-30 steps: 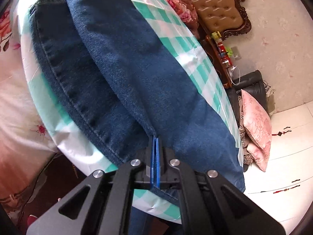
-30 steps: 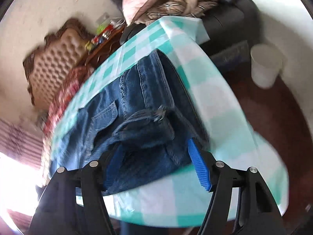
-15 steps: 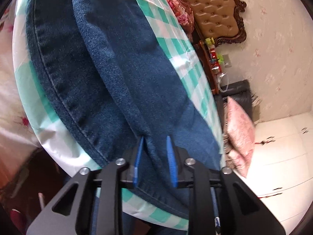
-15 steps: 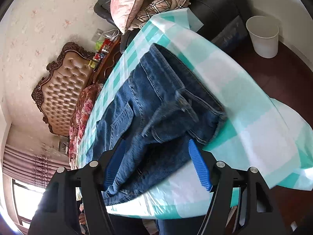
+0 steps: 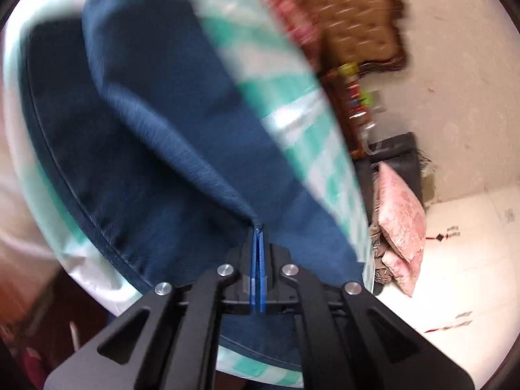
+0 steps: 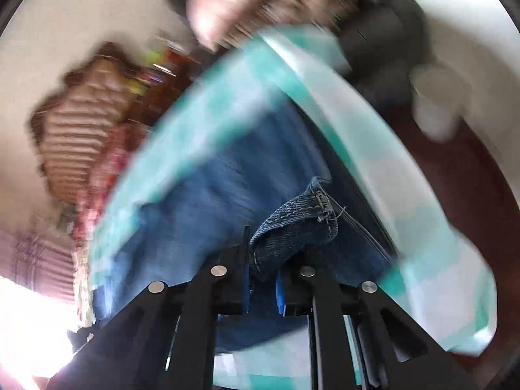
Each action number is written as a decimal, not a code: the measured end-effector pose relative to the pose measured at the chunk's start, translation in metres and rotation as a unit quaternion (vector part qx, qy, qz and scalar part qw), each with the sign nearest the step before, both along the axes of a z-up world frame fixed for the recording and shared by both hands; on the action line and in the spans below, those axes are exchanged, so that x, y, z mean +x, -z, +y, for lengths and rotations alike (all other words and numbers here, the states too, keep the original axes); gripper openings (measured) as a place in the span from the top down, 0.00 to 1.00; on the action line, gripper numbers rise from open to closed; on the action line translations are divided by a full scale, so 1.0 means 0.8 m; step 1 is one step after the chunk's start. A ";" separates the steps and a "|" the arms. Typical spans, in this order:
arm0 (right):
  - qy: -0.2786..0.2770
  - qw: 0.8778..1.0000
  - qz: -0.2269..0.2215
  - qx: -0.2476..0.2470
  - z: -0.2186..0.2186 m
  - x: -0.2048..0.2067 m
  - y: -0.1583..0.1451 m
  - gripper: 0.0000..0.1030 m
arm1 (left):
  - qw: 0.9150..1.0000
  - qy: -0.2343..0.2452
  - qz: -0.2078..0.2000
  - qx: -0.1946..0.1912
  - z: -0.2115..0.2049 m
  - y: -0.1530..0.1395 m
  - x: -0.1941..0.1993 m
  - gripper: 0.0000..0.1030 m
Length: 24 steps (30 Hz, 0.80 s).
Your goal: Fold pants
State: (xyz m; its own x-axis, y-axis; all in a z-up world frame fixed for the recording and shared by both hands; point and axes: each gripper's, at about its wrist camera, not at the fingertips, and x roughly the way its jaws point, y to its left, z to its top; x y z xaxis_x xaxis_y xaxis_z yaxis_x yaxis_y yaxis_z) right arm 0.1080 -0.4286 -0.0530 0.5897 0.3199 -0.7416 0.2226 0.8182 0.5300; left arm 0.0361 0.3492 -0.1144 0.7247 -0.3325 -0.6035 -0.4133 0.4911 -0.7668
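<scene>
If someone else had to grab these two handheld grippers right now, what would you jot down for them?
Left gripper: shut, pinching a ridge of the jeans leg fabric and tenting it up.
Right gripper: jaws closing on the bunched waistband; denim sits between them.
The jeans lie lengthwise on the green-checked tablecloth, legs side by side.
Done: both ends gripped.
Left: lift and bring one end over the other to make the fold, then smooth it. Both views are blurred, so check the grips first.

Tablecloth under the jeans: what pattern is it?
Teal-and-white check on the tablecloth; left wrist view shows it best.
</scene>
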 end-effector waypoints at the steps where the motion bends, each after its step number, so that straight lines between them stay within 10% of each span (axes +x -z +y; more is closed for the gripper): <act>1: -0.005 1.000 -0.015 -0.023 0.005 -0.014 -0.017 0.88 | 1.000 -0.003 -0.007 0.008 -0.003 -0.014 -0.014 0.99; 6: -0.001 0.994 0.094 -0.055 -0.006 -0.027 0.068 0.89 | 0.998 0.010 0.067 -0.018 -0.004 0.051 -0.044 0.99; 14: -0.011 0.988 0.043 -0.148 0.030 -0.041 0.016 0.89 | 0.999 0.008 0.042 -0.008 -0.005 0.047 -0.055 0.99; 24: -0.012 0.979 0.085 -0.186 0.029 -0.029 0.062 0.89 | 0.998 -0.049 0.022 -0.031 0.048 0.069 -0.067 0.85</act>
State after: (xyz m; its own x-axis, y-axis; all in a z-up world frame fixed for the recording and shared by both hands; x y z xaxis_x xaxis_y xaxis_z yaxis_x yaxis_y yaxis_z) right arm 0.0852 -0.4050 -0.1024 0.4431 0.0216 -0.8962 0.2608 0.9534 0.1519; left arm -0.0173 0.3877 -0.1695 0.7295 -0.2991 -0.6151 -0.4904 0.3982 -0.7752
